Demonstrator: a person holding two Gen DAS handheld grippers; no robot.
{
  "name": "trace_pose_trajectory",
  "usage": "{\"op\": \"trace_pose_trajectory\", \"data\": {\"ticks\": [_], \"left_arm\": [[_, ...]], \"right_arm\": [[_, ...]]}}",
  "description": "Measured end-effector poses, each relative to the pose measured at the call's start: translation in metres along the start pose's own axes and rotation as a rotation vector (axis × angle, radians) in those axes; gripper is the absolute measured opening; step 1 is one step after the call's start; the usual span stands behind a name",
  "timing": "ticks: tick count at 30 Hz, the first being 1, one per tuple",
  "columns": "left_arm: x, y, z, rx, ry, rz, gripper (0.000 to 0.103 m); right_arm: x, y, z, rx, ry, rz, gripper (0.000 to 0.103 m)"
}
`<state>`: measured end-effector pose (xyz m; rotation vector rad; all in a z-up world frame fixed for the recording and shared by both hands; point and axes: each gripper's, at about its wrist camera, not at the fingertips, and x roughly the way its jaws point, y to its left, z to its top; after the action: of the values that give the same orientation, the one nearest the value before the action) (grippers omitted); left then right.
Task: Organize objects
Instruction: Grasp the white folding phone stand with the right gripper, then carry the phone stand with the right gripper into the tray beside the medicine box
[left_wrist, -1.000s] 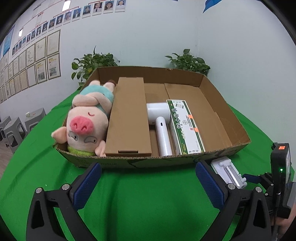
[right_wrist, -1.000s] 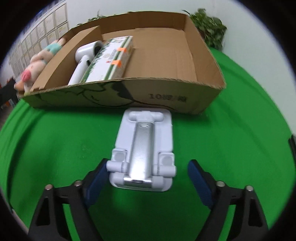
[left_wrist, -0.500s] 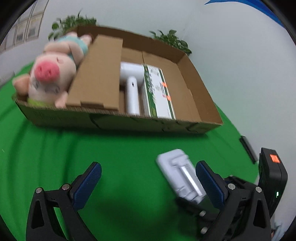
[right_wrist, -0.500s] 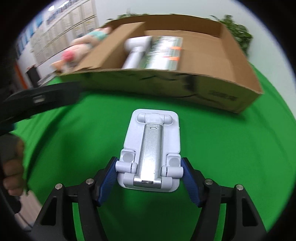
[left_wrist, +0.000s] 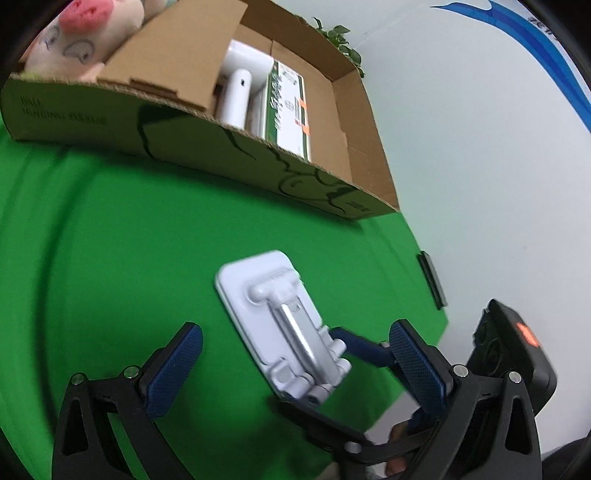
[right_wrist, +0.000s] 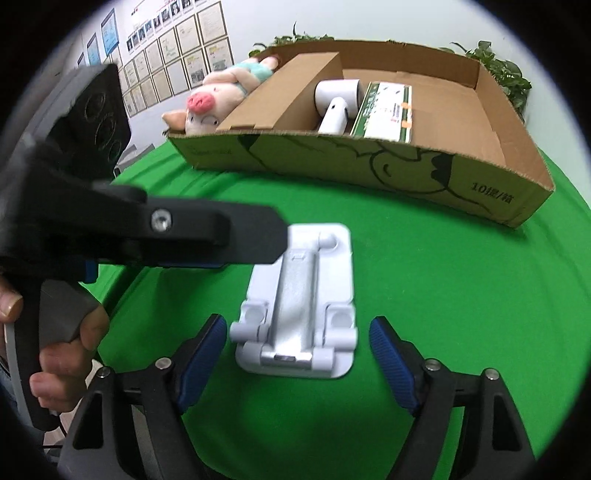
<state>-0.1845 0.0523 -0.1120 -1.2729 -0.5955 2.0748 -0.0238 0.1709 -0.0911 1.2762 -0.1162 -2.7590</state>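
Note:
A white folding phone stand (right_wrist: 301, 301) lies flat on the green cloth in front of the cardboard box (right_wrist: 369, 168). My right gripper (right_wrist: 297, 360) is open, its blue pads on either side of the stand's near end, not touching it. My left gripper (left_wrist: 295, 363) is open and reaches over the stand (left_wrist: 282, 325) from the left; one of its black fingers (right_wrist: 207, 234) crosses the right wrist view. The box (left_wrist: 207, 133) holds a plush pig (right_wrist: 218, 98), a white hair dryer (right_wrist: 334, 105) and a green-and-white carton (right_wrist: 386, 112).
A cardboard insert (right_wrist: 284, 94) stands in the box beside the pig. The box's right part (right_wrist: 458, 122) has bare floor. Potted plants (right_wrist: 502, 74) stand behind it by the white wall. A dark flat object (left_wrist: 430, 278) lies at the cloth's right edge.
My right gripper had closed on the stand half a second ago and has opened again. My left gripper has swung right and down toward the stand, over it.

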Motion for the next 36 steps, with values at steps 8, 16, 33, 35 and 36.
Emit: {"op": "trace_pose_trajectory", "data": {"ticks": [8, 16, 33, 35, 36], "left_arm": [[-0.001, 0.003, 0.002, -0.012, -0.005, 0.008, 0.082], [-0.004, 0.007, 0.002, -0.006, -0.006, 0.082, 0.049], [-0.044, -0.004, -0.007, 0.034, -0.029, 0.110, 0.035], [-0.050, -0.014, -0.001, 0.057, -0.045, 0.116, 0.034], [-0.053, -0.019, 0.002, 0.072, -0.055, 0.120, 0.034]], "right_arm": [[-0.003, 0.007, -0.002, 0.074, -0.006, 0.044, 0.067], [-0.004, 0.005, -0.005, 0.147, -0.011, 0.117, 0.066], [-0.006, 0.024, 0.003, 0.147, -0.053, 0.110, 0.065], [-0.010, 0.026, 0.007, 0.146, -0.085, 0.110, 0.065], [-0.013, 0.026, 0.009, 0.145, -0.098, 0.109, 0.065]]}}
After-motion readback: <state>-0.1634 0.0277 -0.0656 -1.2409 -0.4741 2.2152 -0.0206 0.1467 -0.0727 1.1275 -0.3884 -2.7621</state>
